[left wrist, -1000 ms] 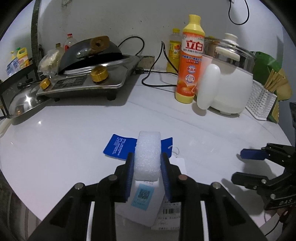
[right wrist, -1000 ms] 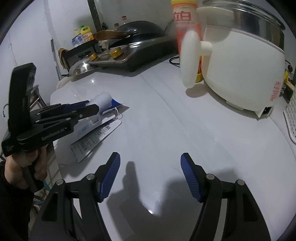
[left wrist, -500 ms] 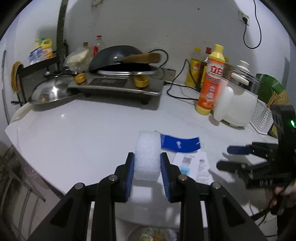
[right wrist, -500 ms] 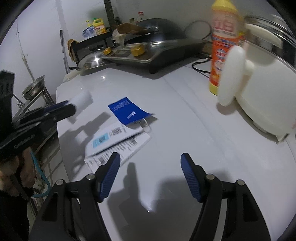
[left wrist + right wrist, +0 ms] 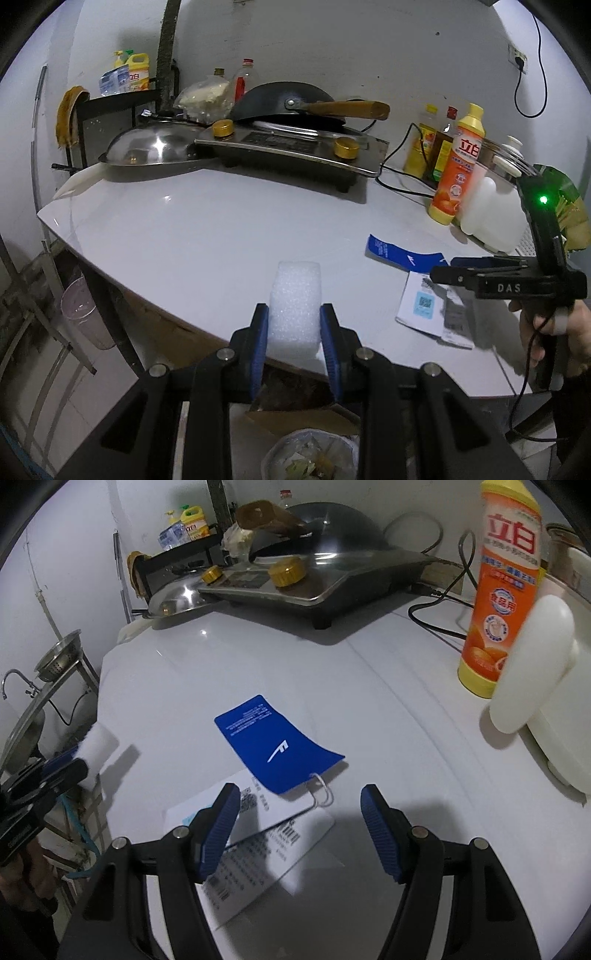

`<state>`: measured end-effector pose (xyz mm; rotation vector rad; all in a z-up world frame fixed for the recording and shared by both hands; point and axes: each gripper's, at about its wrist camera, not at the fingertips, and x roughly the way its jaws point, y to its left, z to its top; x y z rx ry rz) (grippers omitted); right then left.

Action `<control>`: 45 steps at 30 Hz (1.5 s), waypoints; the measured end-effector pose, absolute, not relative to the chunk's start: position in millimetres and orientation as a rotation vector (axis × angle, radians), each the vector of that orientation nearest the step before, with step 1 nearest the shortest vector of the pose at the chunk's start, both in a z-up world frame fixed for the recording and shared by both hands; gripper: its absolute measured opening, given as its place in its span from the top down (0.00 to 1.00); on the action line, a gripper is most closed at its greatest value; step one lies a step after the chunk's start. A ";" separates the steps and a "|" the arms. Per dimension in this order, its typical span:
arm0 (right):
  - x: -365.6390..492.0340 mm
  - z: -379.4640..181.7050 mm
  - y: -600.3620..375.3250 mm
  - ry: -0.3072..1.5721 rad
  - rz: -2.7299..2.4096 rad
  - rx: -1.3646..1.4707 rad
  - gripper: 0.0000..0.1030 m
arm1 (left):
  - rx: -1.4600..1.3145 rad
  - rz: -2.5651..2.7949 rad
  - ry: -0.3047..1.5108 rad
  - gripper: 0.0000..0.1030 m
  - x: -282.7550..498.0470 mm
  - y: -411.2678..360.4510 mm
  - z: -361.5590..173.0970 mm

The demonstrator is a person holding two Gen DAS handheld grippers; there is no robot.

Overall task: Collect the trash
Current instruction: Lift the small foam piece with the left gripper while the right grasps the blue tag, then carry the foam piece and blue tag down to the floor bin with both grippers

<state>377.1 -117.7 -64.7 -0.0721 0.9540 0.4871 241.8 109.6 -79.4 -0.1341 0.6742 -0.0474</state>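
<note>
A: what's on my counter right now?

B: From my feed, the white countertop has a steel cooktop at the back, a pan lid beside it, an orange dish-soap bottle by the white cooker, plus a blue tag overlapping some white paper tags near the front

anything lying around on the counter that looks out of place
Yes: a blue hang tag and white paper tags lie loose, overlapping askew, on the white countertop among cooking gear.
</note>
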 end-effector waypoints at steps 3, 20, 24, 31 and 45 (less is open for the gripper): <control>379.6 -66.9 -114.6 0.957 0.478 -0.089 0.59 | -0.148 -0.047 0.670 0.74 238.7 113.1 -81.0; 346.8 -41.1 -108.5 0.849 0.513 -0.164 0.97 | -0.157 -0.054 0.635 0.74 217.3 109.5 -66.9; 334.7 -26.2 -109.5 0.818 0.517 -0.175 0.98 | -0.158 -0.056 0.621 0.74 207.6 107.0 -60.2; 306.6 0.1 -109.4 0.758 0.523 -0.196 0.99 | -0.166 -0.054 0.599 0.74 187.8 105.8 -50.8; 249.6 37.1 -109.2 0.677 0.556 -0.200 0.99 | -0.162 -0.049 0.568 0.74 143.3 97.0 -36.7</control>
